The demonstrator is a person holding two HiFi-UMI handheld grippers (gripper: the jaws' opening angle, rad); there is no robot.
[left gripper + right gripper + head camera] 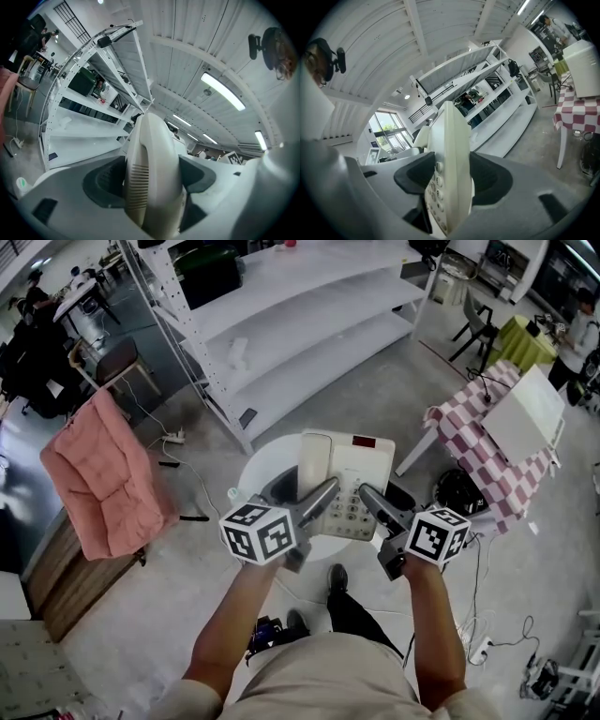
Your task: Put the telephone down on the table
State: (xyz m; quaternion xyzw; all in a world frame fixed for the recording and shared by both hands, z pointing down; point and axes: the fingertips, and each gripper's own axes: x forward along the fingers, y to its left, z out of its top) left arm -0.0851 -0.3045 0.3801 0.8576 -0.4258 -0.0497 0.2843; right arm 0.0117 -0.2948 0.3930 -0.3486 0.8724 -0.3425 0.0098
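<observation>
A cream desk telephone (349, 482) with its handset (315, 469) on the left side and a keypad is held between both grippers over a small round white table (263, 468). My left gripper (313, 507) is shut on the handset side; in the left gripper view the ribbed handset (151, 174) fills the gap between the dark pads (102, 183). My right gripper (375, 503) is shut on the phone's right edge, and in the right gripper view the keypad edge (449, 180) stands upright between the jaws. Whether the phone touches the table is hidden.
White shelving (300, 320) stands behind the round table. A pink cushion (98, 474) lies over a wooden piece at the left. At the right is a checkered table (483, 451) with a white box (523, 414), and a black object (459, 491) beneath it. Cables run across the concrete floor.
</observation>
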